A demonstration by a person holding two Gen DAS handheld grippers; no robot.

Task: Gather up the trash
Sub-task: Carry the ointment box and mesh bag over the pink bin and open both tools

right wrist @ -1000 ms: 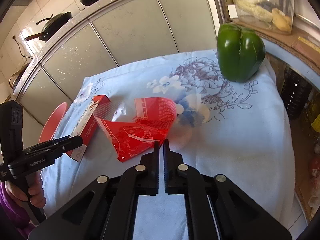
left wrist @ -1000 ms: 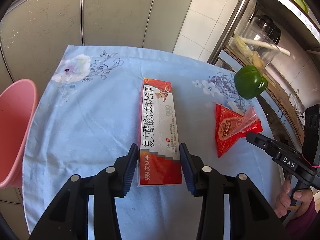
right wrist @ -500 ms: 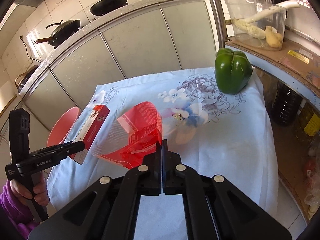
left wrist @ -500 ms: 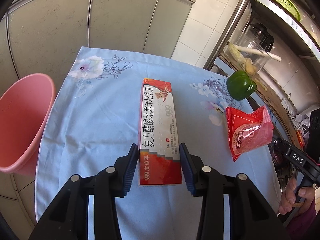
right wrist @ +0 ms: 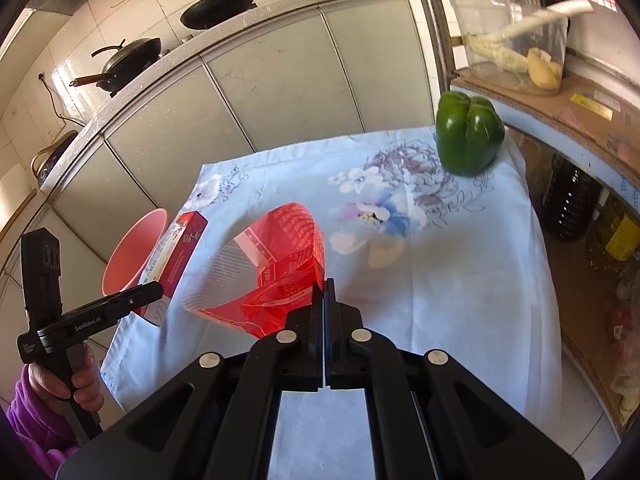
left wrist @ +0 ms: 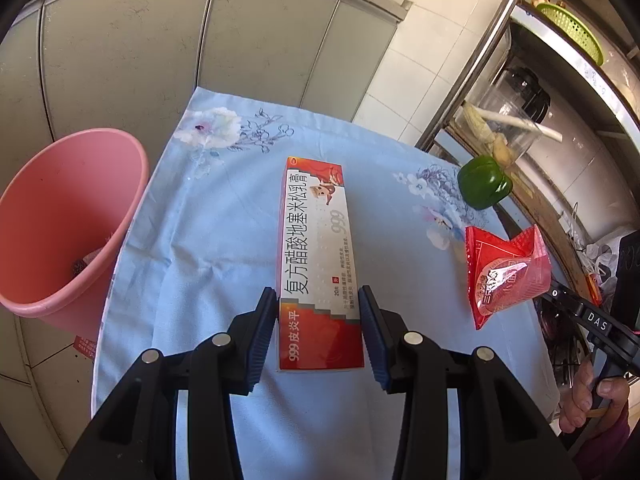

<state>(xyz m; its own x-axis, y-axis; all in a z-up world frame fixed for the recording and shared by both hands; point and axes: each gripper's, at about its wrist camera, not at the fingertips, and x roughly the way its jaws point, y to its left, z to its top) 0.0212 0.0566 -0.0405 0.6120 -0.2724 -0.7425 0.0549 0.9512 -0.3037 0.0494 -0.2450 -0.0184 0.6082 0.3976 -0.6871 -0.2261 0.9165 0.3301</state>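
Observation:
My left gripper (left wrist: 319, 300) is shut on a red and white ointment box (left wrist: 316, 256) and holds it above the blue flowered tablecloth (left wrist: 208, 240). The box also shows in the right wrist view (right wrist: 176, 260). My right gripper (right wrist: 324, 284) is shut on a red plastic wrapper (right wrist: 280, 256) and holds it in the air over the cloth. The wrapper also shows in the left wrist view (left wrist: 504, 272). A pink bin (left wrist: 60, 216) stands beside the table's left edge, with a bit of trash at its bottom.
A green bell pepper (right wrist: 468, 136) sits at the table's far right corner. A shelf with a clear container (right wrist: 516, 40) of vegetables stands right of the table. Grey cabinets (left wrist: 160, 52) run behind it. Bottles (right wrist: 572, 200) stand on the floor at the right.
Both grippers have risen with their loads; the table looks farther below. The pink bin has come further into the left wrist view.

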